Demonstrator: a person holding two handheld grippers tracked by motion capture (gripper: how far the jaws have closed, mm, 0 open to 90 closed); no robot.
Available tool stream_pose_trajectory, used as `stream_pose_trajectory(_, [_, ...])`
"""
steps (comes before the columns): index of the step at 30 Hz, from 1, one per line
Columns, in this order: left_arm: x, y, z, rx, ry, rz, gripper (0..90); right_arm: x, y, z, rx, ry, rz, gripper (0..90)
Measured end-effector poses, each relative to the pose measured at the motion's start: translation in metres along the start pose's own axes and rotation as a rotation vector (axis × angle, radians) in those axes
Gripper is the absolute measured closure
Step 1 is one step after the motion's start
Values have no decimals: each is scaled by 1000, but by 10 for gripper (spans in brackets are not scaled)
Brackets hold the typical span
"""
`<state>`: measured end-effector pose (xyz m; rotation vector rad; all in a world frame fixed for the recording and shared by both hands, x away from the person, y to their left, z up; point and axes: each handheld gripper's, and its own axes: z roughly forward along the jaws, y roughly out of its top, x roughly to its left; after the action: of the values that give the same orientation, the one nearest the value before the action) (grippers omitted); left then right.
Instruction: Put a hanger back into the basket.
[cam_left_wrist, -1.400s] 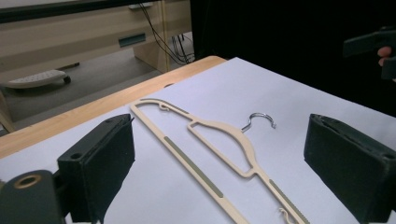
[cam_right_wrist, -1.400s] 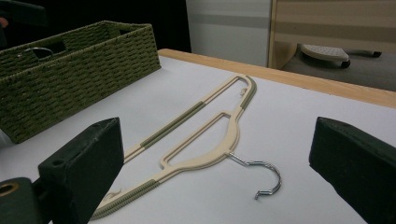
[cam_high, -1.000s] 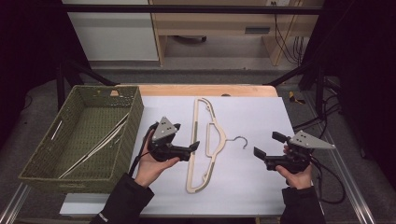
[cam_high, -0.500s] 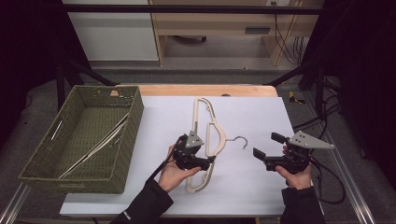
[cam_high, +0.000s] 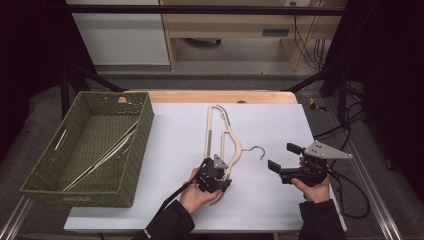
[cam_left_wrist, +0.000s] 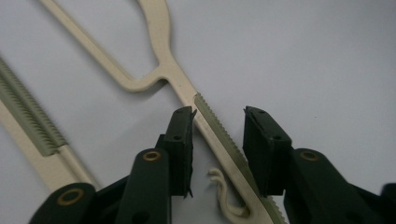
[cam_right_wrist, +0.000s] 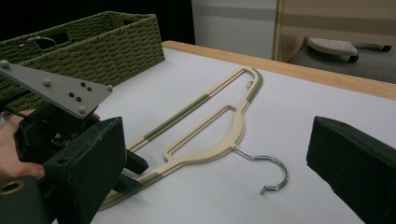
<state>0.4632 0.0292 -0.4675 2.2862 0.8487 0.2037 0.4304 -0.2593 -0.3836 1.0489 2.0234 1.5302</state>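
A cream plastic hanger (cam_high: 221, 131) with a metal hook (cam_high: 257, 150) lies flat on the white table top. My left gripper (cam_high: 220, 181) sits low over the hanger's near end. In the left gripper view its jaws are open, with the left gripper (cam_left_wrist: 217, 123) straddling the hanger's ribbed arm (cam_left_wrist: 211, 125) and the pads (cam_left_wrist: 183, 133) not pressing it. To the right of the hook my right gripper (cam_high: 282, 157) is held open and holds nothing. In the right gripper view the hanger (cam_right_wrist: 210, 135) and its hook (cam_right_wrist: 276, 173) lie ahead of the right gripper (cam_right_wrist: 219, 163).
A green woven basket (cam_high: 145, 120) stands at the left of the table and holds another pale hanger (cam_high: 100, 160). A wooden strip (cam_high: 215, 96) edges the table's far side. Bare white table top (cam_high: 175, 135) lies between the basket and the hanger.
My left gripper has moved right from beside the basket to the hanger's near end and now straddles its arm. The right gripper has stayed where it was.
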Motion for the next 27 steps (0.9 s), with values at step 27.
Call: stream_pose_trajectory(27, [17, -8, -11, 62, -23, -59, 739, 5, -6, 26, 71, 36, -25, 91])
